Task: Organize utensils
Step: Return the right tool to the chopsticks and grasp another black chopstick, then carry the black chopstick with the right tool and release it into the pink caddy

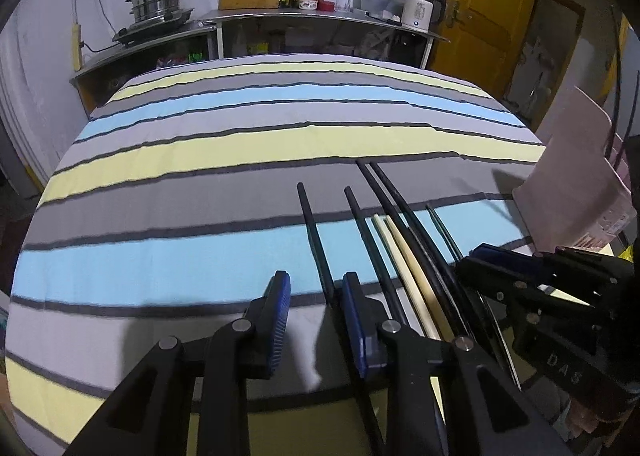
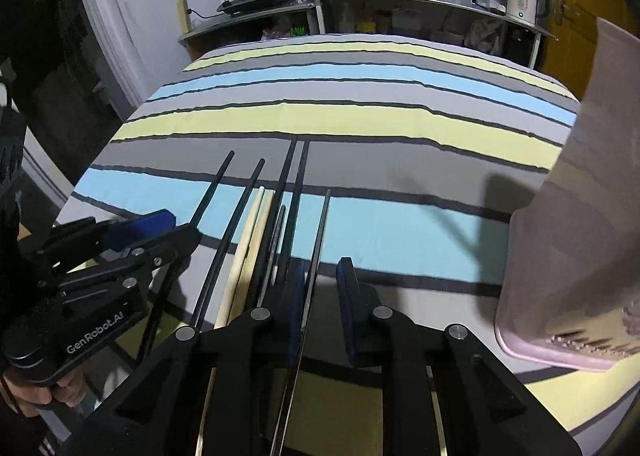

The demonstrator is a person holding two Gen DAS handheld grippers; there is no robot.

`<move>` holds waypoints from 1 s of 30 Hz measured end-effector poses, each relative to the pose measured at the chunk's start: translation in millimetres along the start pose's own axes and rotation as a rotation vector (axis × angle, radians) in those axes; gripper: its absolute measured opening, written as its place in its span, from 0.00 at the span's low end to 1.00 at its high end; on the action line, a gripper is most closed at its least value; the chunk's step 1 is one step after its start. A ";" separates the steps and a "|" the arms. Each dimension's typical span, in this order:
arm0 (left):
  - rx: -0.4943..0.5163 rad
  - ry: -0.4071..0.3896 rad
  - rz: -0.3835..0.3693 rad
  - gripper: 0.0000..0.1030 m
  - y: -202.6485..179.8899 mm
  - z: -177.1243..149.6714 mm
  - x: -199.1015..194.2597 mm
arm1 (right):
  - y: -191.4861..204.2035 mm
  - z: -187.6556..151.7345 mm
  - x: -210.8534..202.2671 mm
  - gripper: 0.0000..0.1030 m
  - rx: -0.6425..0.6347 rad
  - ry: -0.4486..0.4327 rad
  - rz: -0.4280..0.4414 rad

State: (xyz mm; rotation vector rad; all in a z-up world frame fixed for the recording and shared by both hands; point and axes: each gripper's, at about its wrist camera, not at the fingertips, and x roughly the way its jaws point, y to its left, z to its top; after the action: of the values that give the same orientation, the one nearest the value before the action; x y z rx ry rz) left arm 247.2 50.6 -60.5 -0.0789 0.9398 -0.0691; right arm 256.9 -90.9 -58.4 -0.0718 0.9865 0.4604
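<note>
Several chopsticks lie side by side on the striped cloth: black ones (image 1: 394,208) and a pale wooden pair (image 1: 404,256), also in the right wrist view (image 2: 248,240). My left gripper (image 1: 316,320) is open; one black chopstick (image 1: 316,240) runs between its blue pads. My right gripper (image 2: 320,308) is open around a thin black chopstick (image 2: 320,240) lying between its fingers. It also shows in the left wrist view (image 1: 520,268). The left gripper appears in the right wrist view (image 2: 156,232).
A pink utensil holder (image 2: 580,236) stands on the table at the right, also in the left wrist view (image 1: 572,176). Behind the table is a steel counter (image 1: 280,16) with a steamer pot (image 1: 160,0), cutting board, bottles and kettle (image 1: 420,10).
</note>
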 end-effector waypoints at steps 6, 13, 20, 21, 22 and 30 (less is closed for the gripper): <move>0.056 0.019 0.039 0.19 -6.4 7.5 6.3 | -0.6 5.4 2.8 0.06 0.007 0.009 -0.020; 0.007 0.004 -0.018 0.06 1.1 9.2 -10.4 | -2.3 5.0 -14.1 0.05 0.030 -0.013 0.016; 0.012 -0.082 -0.077 0.05 -1.3 14.7 -62.1 | -2.5 6.3 -53.4 0.05 0.047 -0.080 0.053; 0.015 -0.092 -0.082 0.05 -2.0 15.9 -68.2 | -2.5 7.2 -57.7 0.05 0.046 -0.087 0.055; 0.016 -0.104 -0.089 0.05 -1.8 17.1 -75.8 | -2.5 7.5 -64.8 0.05 0.046 -0.099 0.059; 0.020 -0.177 -0.134 0.05 -5.3 21.9 -133.2 | -3.8 5.0 -111.3 0.05 0.057 -0.169 0.079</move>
State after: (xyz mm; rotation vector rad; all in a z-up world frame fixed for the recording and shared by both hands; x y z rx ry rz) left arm 186.4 58.6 60.0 -0.1277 0.7560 -0.1925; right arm 210.8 -131.1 34.7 0.0574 0.8377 0.5022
